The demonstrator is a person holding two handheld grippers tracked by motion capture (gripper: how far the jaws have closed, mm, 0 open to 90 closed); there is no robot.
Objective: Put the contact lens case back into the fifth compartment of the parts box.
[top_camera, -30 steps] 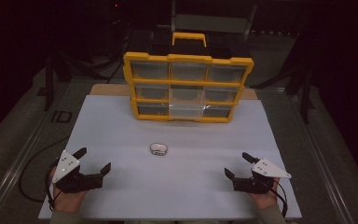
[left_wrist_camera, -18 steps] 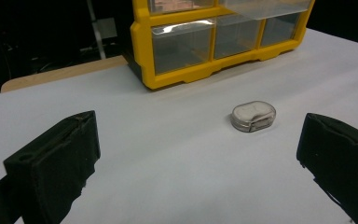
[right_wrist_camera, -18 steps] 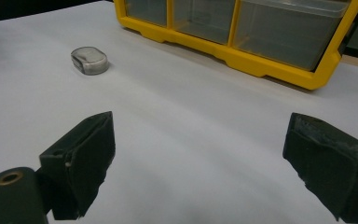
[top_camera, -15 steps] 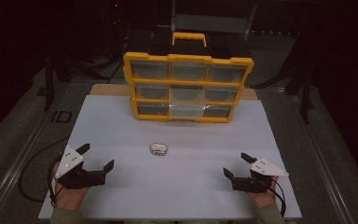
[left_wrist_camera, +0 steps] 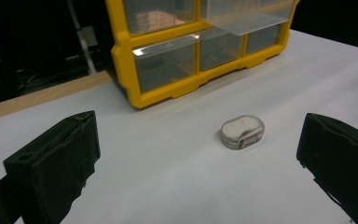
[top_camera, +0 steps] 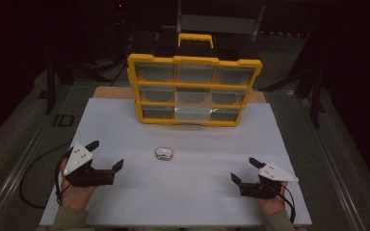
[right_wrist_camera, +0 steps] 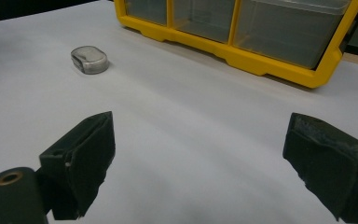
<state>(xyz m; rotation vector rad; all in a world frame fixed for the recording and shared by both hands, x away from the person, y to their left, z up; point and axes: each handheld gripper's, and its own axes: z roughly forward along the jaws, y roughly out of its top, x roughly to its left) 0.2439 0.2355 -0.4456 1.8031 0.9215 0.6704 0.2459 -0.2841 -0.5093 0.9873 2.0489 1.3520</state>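
Table [top_camera: 125,120]: white sheet over a wooden top, a strip of wood showing at the far edge. It bears everything listed below.

Organizer [top_camera: 195,89]: yellow frame, nine clear drawers in three rows of three, with a yellow handle on top. It stands upright at the far middle of the table, its drawer fronts facing the person. In the left gripper view [left_wrist_camera: 191,46] one drawer juts out a little past its neighbours; drawer contents cannot be made out.

Left gripper [top_camera: 107,155]: held in the person's left hand [top_camera: 74,195] at the near left of the table, with a grey plate on top and a cable trailing off the left edge. Its jaws stand wide apart and grip nothing. In its own view the two black jaws frame the case, which lies ahead of them and well clear of both.

Right gripper [top_camera: 243,170]: held in the right hand [top_camera: 272,202] at the near right, also with a grey plate on top. Its jaws are likewise spread wide and hold nothing.

Case [top_camera: 164,153]: small, rounded, silvery-grey. It lies flat on the white sheet near the middle, in front of the organizer and apart from it. It sits between the two grippers and touches neither, somewhat nearer the left one. In the right gripper view it shows [right_wrist_camera: 89,59] far up and to the left of the jaws.
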